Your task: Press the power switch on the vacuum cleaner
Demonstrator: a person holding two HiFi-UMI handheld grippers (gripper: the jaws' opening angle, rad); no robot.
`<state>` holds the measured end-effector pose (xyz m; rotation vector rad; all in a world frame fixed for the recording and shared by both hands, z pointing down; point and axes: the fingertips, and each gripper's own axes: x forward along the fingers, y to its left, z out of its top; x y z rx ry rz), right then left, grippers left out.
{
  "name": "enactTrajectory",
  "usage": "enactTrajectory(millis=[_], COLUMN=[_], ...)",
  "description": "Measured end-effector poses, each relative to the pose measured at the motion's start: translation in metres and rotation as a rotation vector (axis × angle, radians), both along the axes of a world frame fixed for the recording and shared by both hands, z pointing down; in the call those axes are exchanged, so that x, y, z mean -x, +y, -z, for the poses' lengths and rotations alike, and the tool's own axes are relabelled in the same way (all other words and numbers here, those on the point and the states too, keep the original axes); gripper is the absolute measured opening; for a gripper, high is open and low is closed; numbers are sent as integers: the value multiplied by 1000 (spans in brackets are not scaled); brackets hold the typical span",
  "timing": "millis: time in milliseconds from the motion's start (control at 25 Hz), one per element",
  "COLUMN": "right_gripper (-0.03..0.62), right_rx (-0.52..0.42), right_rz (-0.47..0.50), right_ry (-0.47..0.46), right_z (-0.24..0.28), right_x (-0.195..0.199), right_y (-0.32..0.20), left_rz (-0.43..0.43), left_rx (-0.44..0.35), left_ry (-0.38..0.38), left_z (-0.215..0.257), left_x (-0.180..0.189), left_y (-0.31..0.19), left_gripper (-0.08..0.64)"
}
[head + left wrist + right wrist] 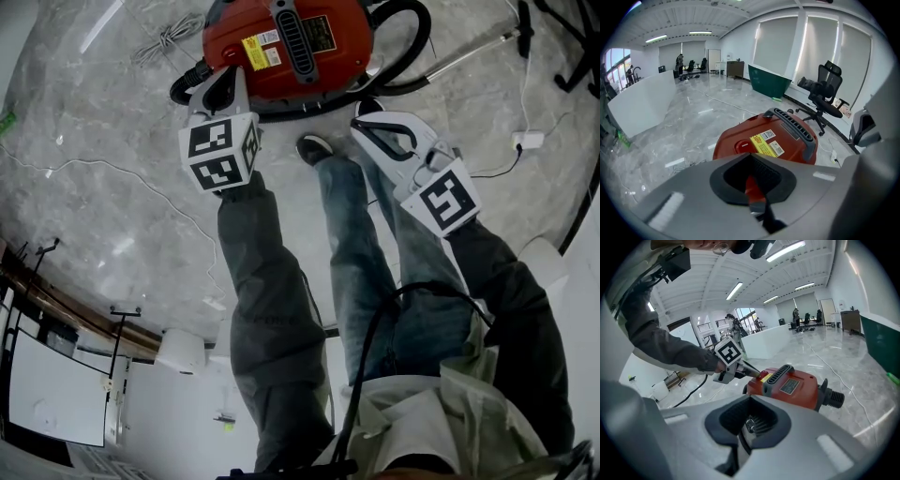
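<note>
My left gripper [220, 89], clenched on nothing, points its tip at the round red power switch [740, 146] at the near left end of the red canister vacuum cleaner [300, 37]. I judge the press not yet done. My right gripper [367, 127] hangs clenched and empty.

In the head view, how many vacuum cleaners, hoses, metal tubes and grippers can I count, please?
vacuum cleaner: 1
hose: 1
metal tube: 1
grippers: 2 (left gripper, right gripper)
Total: 5
</note>
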<state>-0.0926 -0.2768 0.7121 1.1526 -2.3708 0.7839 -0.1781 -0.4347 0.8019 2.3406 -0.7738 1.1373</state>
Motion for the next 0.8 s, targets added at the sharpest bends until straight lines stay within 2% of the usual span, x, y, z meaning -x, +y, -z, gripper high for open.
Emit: enactTrajectory(millis=[120,240,440,640,800], right_gripper=[1,0,0,0,0], right_rx=[1,19,17,-44,-104], right_rz=[10,-2,-15,-19,-36], right_ry=[16,22,21,16,39], right_z=[-3,-7,-6,8,22], right_x=[-7,-13,-18,-19,-26], right_y=[6,10,10,0,-15], left_rz=[-26,-8,-43,-51,-26], left_rx=[-40,-84,-96,-87,-86], left_ry=[-22,-8,-30,-43,-27], left_z=[3,12,12,7,8], left_x=[-3,-5,-13,-13,-13], left_y=[-4,-17,-23,-22,-24], left_gripper=[0,0,0,0,0])
